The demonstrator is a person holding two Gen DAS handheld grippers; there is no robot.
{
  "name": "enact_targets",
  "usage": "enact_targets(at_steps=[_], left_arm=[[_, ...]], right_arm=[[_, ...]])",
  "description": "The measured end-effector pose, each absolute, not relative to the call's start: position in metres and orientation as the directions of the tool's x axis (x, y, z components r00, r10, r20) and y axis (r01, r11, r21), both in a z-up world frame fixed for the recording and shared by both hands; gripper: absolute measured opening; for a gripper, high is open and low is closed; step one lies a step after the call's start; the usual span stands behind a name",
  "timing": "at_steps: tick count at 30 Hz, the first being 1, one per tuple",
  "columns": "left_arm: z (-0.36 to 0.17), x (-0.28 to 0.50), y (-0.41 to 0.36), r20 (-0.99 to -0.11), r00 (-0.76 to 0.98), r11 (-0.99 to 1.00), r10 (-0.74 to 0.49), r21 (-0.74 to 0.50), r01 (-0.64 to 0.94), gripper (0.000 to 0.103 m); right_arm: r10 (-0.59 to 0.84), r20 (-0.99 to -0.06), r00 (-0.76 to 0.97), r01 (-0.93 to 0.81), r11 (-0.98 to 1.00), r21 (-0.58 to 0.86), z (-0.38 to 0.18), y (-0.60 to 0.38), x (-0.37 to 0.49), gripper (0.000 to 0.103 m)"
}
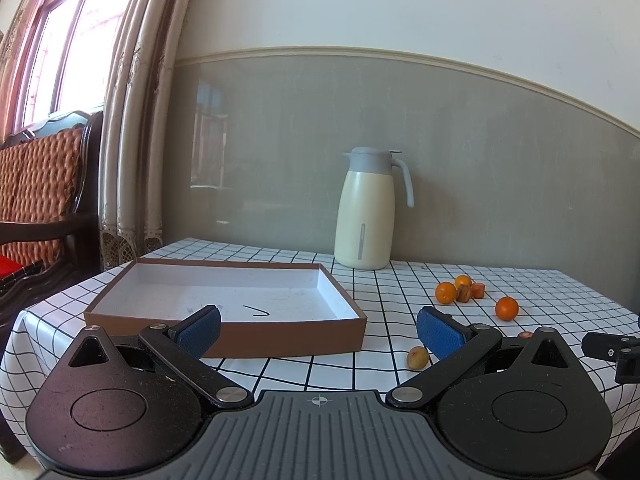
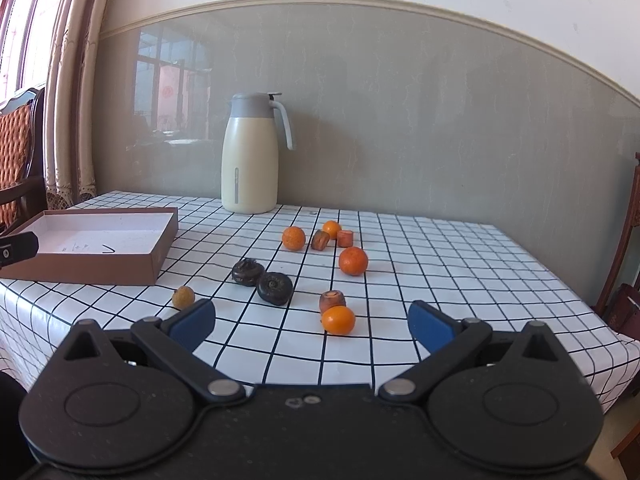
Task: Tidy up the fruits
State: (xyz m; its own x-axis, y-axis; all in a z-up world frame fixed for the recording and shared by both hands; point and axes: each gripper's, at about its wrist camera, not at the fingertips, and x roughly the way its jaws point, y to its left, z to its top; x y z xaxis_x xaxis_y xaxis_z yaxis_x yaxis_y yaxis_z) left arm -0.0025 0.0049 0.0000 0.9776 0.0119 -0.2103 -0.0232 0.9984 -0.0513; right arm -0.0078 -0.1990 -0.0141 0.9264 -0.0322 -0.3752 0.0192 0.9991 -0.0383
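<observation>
Bench (image 2: 440, 248) with white black-grid cloth, against grey wall. Brown shallow box (image 2: 120, 256), white inside, sits on the bench's left part; long axis runs left-right, roughly parallel to the wall, open top up, nothing inside but pen marks. Cream jug (image 2: 249, 160) with grey lid upright at the back, handle pointing right.

Left gripper (image 1: 318, 334): blue fingers (image 1: 200, 330) spread wide, released, nothing between them, hovering at the box's near-right corner. Right gripper (image 2: 312, 326): fingers (image 2: 430, 326) also spread, released, hovering near the front fruit.

Fruits all loose on the bench right of the box, none in it. Two dark wrinkled round fruits (image 2: 274, 288) touching side by side, centre. Four oranges: front orange (image 2: 338, 320) just touching a carrot-like chunk (image 2: 331, 301) behind it; one alone mid-right (image 2: 353, 261); two at back (image 2: 293, 238) flanking two brownish-orange chunks (image 2: 320, 240), which are lying tilted. Small yellowish round fruit (image 2: 183, 297) alone near the box's front corner.
</observation>
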Motion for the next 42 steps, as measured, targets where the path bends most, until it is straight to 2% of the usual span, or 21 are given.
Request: enact_targets(at_steps=[1,6,14,15,17,20,25,28,33,37,40,42], left_arm=[[0.0,-0.001,0.004,-0.221,0.975,0.999,0.007,-0.049,-0.018,0.103],[0.001,0.017,-0.007,-0.238,0.971,0.998,-0.028,-0.057,0.015,0.103],[-0.015,0.056,-0.039,-0.286,0.955,0.996,-0.081,0.007,0.086,0.102],[-0.018,0.062,-0.041,-0.298,0.951,0.996,-0.085,0.011,0.092,0.1],[-0.024,0.074,-0.045,-0.333,0.938,0.994,-0.092,0.017,0.104,0.079],[-0.033,0.091,-0.051,-0.374,0.921,0.993,-0.107,0.01,0.12,0.077],[-0.044,0.109,-0.067,-0.404,0.904,0.987,-0.139,0.018,0.16,0.076],[-0.049,0.119,-0.074,-0.429,0.89,0.985,-0.154,0.01,0.175,0.069],[-0.056,0.13,-0.085,-0.461,0.875,0.982,-0.15,0.03,0.184,0.067],[-0.062,0.141,-0.091,-0.497,0.855,0.981,-0.148,0.034,0.19,0.053],[-0.064,0.145,-0.095,-0.498,0.855,0.98,-0.146,0.043,0.192,0.053],[-0.064,0.147,-0.097,-0.5,0.853,0.979,-0.147,0.048,0.197,0.053]], right_arm=[[-0.027,-0.378,0.925,0.009,0.999,-0.048,-0.013,-0.198,-0.006,0.095],[-0.028,-0.418,0.908,0.003,0.998,-0.062,-0.014,-0.202,0.012,0.074],[-0.05,-0.464,0.885,0.009,0.996,-0.091,-0.034,-0.209,0.045,0.072],[-0.05,-0.471,0.881,0.008,0.996,-0.091,-0.036,-0.21,0.05,0.07],[-0.051,-0.481,0.875,0.01,0.996,-0.088,-0.041,-0.211,0.061,0.068],[-0.048,-0.497,0.867,0.012,0.997,-0.075,-0.048,-0.214,0.077,0.065],[-0.053,-0.53,0.847,0.013,0.997,-0.079,-0.062,-0.213,0.091,0.055],[-0.058,-0.543,0.838,0.019,0.997,-0.076,-0.065,-0.215,0.095,0.054],[-0.069,-0.568,0.82,0.041,0.997,-0.061,-0.069,-0.221,0.109,0.046],[-0.075,-0.58,0.811,0.055,0.997,-0.052,-0.071,-0.224,0.111,0.041],[-0.074,-0.58,0.811,0.054,0.997,-0.05,-0.071,-0.224,0.114,0.04],[-0.076,-0.589,0.805,0.055,0.997,-0.053,-0.073,-0.224,0.119,0.032]])
